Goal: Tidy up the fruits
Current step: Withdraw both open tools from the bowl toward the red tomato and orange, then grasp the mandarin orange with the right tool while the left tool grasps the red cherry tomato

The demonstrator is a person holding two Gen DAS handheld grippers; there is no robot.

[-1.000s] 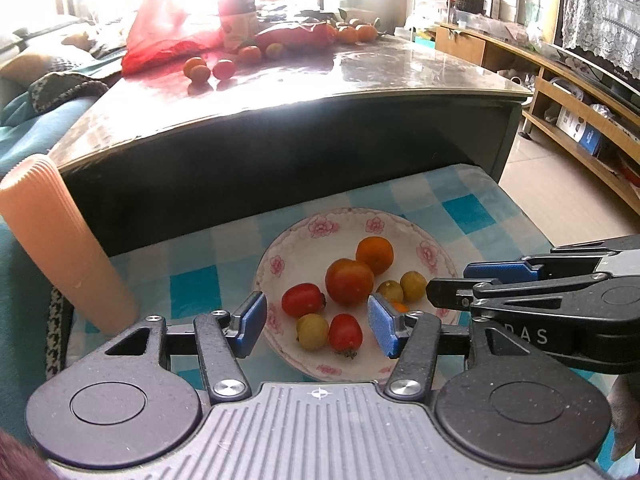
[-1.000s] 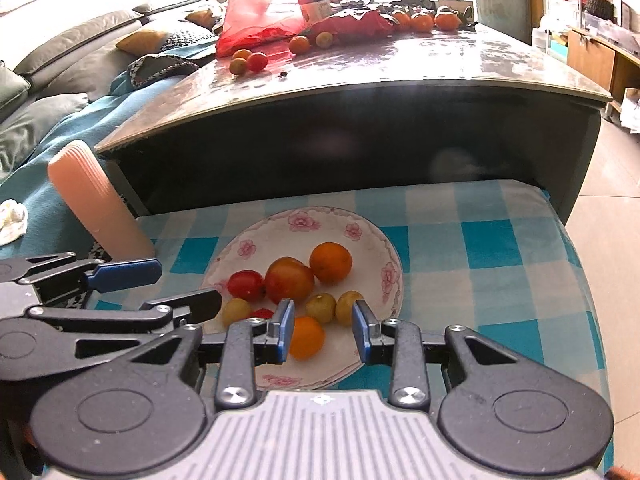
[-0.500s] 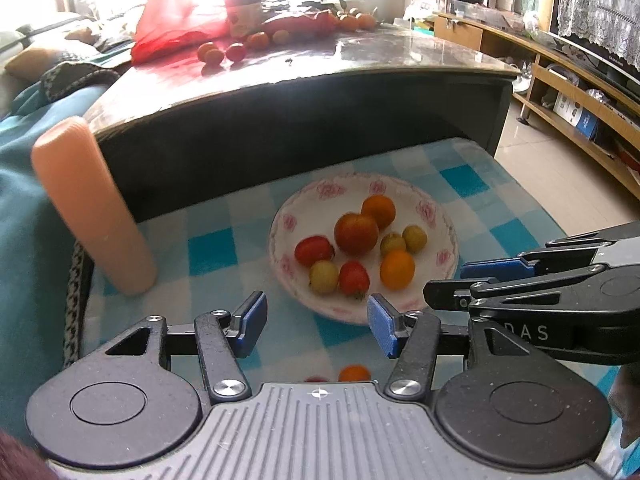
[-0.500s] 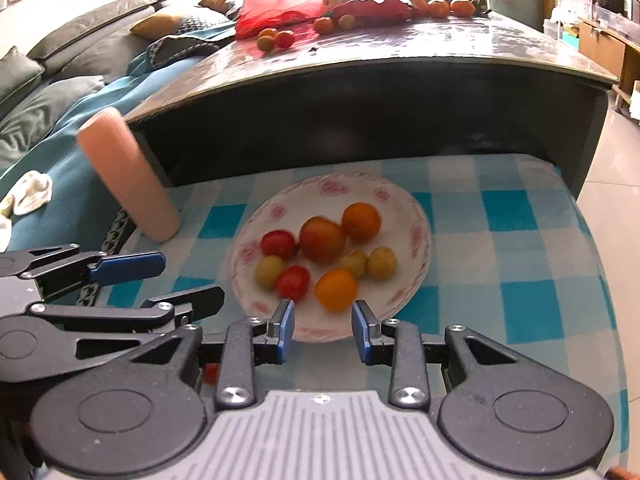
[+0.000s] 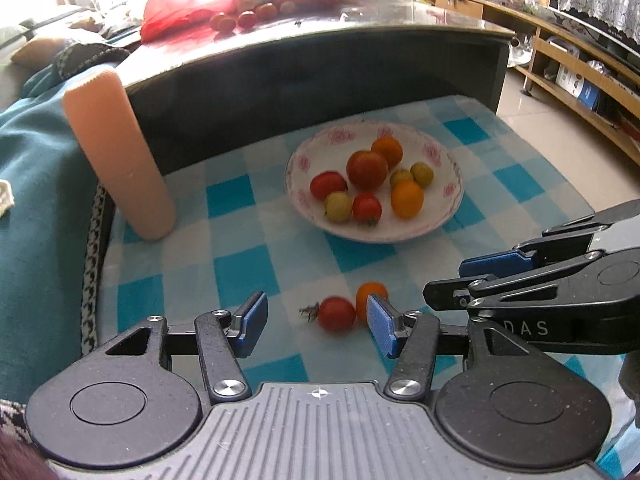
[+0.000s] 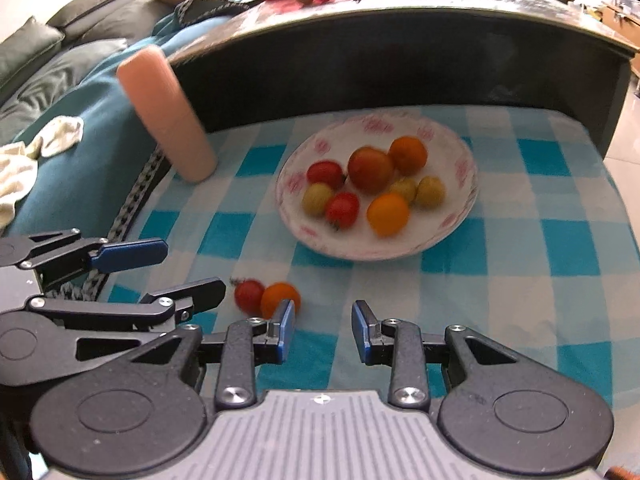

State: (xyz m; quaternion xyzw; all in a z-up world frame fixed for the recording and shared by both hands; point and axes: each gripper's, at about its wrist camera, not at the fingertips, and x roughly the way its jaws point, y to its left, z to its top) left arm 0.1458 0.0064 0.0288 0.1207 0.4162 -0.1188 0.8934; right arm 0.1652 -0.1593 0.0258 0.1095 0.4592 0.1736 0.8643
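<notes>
A white floral plate [image 5: 448,208] [image 6: 460,236] holds several fruits: red, orange and yellow-green ones. On the checked cloth in front of it lie a red cherry tomato [image 5: 337,313] [image 6: 249,295] and a small orange fruit [image 5: 370,292] [image 6: 280,298], touching each other. My left gripper [image 5: 316,322] is open and empty, with both loose fruits between its fingers, near the right one. My right gripper [image 6: 324,334] is open and empty, just right of the loose fruits.
A peach foam roll [image 5: 116,152] [image 6: 168,136] leans at the cloth's left edge. A dark table [image 5: 320,64] behind the plate carries a red bag [image 5: 180,4] and more fruit. A teal sofa cover [image 5: 36,168] lies left; shelves [image 5: 580,52] stand right.
Both grippers have pulled back from the plate. An orange fruit now lies on the plate where the right gripper was. Two loose fruits on the cloth have come into view.
</notes>
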